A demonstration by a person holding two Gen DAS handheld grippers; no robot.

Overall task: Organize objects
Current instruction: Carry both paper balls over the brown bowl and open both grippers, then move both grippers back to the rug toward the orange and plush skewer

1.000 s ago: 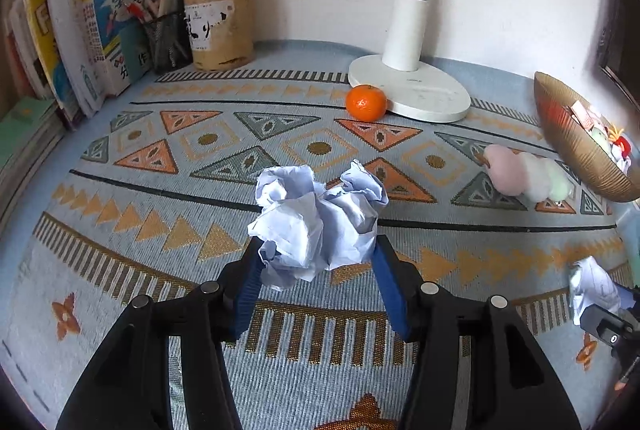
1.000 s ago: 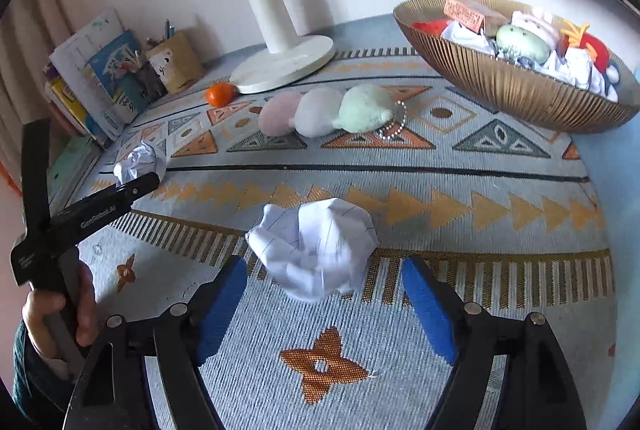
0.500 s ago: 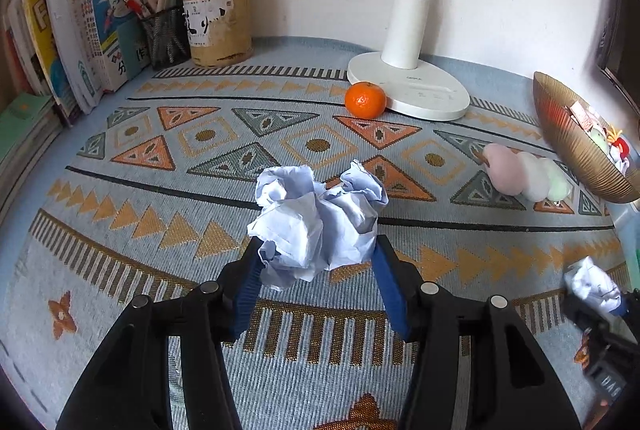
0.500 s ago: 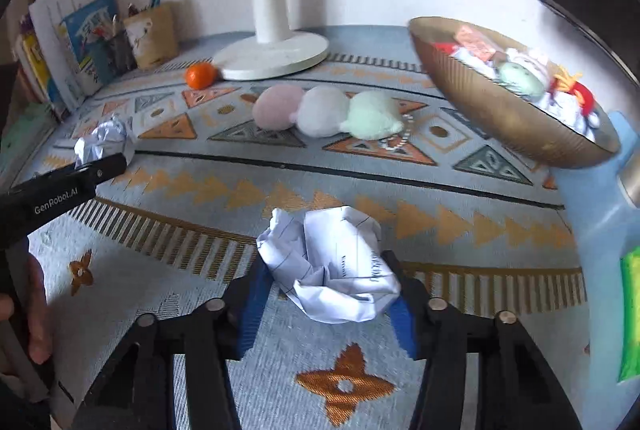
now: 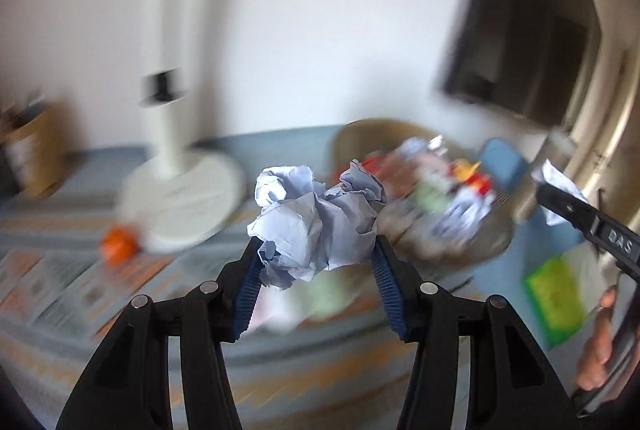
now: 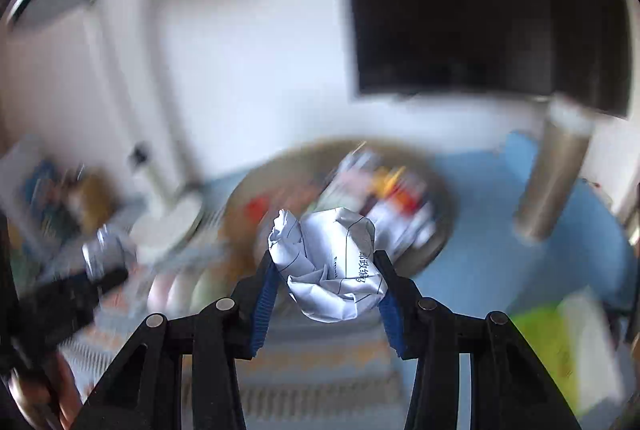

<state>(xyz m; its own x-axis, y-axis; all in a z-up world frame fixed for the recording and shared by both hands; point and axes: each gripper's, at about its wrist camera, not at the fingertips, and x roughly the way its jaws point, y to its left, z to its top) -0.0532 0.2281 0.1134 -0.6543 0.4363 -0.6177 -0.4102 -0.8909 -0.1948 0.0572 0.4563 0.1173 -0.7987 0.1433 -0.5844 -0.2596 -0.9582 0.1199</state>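
The left gripper [image 5: 316, 250] is clamped on a crumpled pale-blue paper ball [image 5: 318, 220], its 2 blue pads [image 5: 386, 288] pressing the wad from 9 and 3 o'clock, the ball lifted clear of the patterned cloth [image 5: 60, 294]. Past it, all heavily blurred, a white lamp base [image 5: 180, 198] sits at 10 o'clock with an orange [image 5: 118, 240] just beside its near edge, a brown pen cup [image 5: 28, 150] at 9 o'clock, and a gold bowl [image 5: 440, 242] full of mixed items at 2 o'clock. A dark screen [image 5: 516, 34] hangs at 1 o'clock. At 3 o'clock the right gripper [image 5: 560, 186] shows, held by a hand [image 5: 600, 346]. The right gripper [image 6: 326, 270] is closed on a white lined paper ball [image 6: 332, 266] with printed characters, its pads [image 6: 264, 294] squeezing both flanks, the ball raised off the cloth. Directly behind it at 12 o'clock lies the bowl [image 6: 436, 250]; whether the ball is over the rim cannot be told. A metal cylinder [image 6: 556, 174] stands tilted at 2 o'clock, a green and white pack [image 6: 560, 346] at 4 o'clock. At 9 o'clock the left gripper [image 6: 102, 258] carries its ball [image 6: 106, 248], with books [image 6: 36, 190] blurred behind.
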